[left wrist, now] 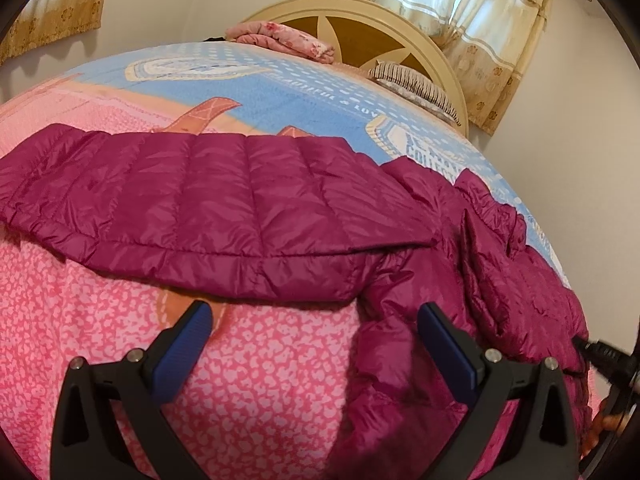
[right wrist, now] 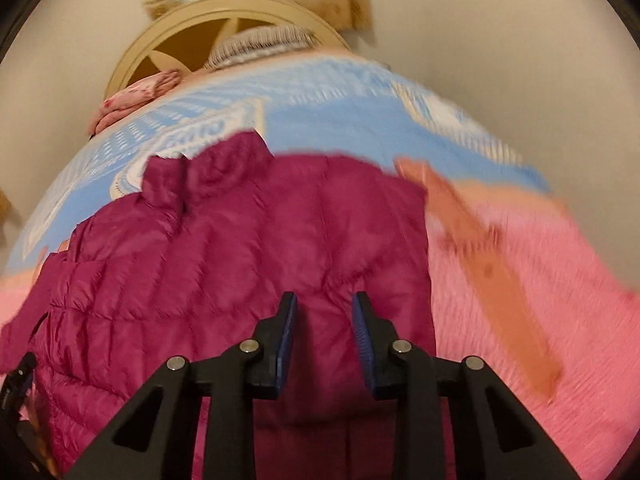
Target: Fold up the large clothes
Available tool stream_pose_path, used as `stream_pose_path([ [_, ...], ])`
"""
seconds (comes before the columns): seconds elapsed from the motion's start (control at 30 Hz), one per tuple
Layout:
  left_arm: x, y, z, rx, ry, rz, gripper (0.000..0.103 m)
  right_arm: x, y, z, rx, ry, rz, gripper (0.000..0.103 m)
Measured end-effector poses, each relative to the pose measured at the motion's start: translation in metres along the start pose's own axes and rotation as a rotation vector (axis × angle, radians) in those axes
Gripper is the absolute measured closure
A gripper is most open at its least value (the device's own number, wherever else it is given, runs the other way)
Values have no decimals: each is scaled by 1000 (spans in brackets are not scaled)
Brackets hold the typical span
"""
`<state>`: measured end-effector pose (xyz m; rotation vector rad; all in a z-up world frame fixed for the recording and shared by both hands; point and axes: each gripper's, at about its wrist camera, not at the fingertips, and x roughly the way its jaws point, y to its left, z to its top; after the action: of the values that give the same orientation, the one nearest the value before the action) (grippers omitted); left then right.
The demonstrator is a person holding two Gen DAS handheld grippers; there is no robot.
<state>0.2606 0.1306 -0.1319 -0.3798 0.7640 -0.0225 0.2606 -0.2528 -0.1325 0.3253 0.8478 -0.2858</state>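
Observation:
A magenta quilted puffer jacket [left wrist: 240,200] lies spread on the bed, with one side folded over its body and a sleeve bunched at the right. My left gripper [left wrist: 316,316] hovers just in front of the jacket's near hem, wide open; its right finger [left wrist: 444,340] stands over the crumpled sleeve. In the blurred right wrist view the jacket [right wrist: 260,240] fills the middle, collar [right wrist: 208,176] at the far end. My right gripper [right wrist: 325,300] is above the jacket's body, its blue pads a narrow gap apart with nothing pinched between them.
The bed cover [left wrist: 260,380] is pink nearby and blue [left wrist: 300,92] farther off. A folded pink floral blanket [left wrist: 280,40] and a striped pillow [left wrist: 416,84] lie by the cream headboard [left wrist: 360,12]. Curtains [left wrist: 492,20] hang behind. Walls flank the bed.

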Motion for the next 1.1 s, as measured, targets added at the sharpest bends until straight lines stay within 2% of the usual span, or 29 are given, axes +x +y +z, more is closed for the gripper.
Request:
stream_pose_path([
  [0.1, -3, -4, 1, 15, 5, 24, 0, 8, -6, -12, 27, -14, 24, 73],
  [0.2, -10, -22, 9, 94, 17, 85, 0, -1, 2, -11, -16, -10, 9, 73],
  [0.27, -19, -35, 16, 135, -15, 89, 0, -22, 1, -4, 11, -68, 47, 74],
  [0.37, -19, -62, 28, 162, -35, 92, 0, -41, 2, 4, 27, -140, 41, 74],
  [0.5, 3, -83, 25, 155, 8, 123, 0, -26, 21, -5, 4, -83, 74, 73],
  [0.6, 26, -91, 11, 170, 61, 208, 0, -8, 27, -18, 13, -35, 90, 73],
  [0.67, 40, -86, 3, 171, 114, 252, 0, 2, 32, -28, -39, -44, 61, 73],
  [0.7, 41, -81, 2, 157, 128, 239, 0, 4, 37, -31, -73, -60, 48, 73],
  [0.77, 27, -71, 8, 123, 104, 210, 0, 7, 40, -32, -89, -59, 54, 67],
  [0.87, -7, -42, 18, 73, 7, 215, 0, 7, 43, -33, -97, -64, 61, 60],
  [0.97, -35, 3, 34, -27, -76, 298, 0, 6, 43, -33, -91, -67, 79, 57],
  [1.03, -53, 56, 50, -161, -122, 396, 0, 7, 43, -32, -89, -67, 98, 51],
  [1.1, -63, 107, 64, -301, -135, 450, 0, 7, 44, -33, -93, -68, 109, 48],
])
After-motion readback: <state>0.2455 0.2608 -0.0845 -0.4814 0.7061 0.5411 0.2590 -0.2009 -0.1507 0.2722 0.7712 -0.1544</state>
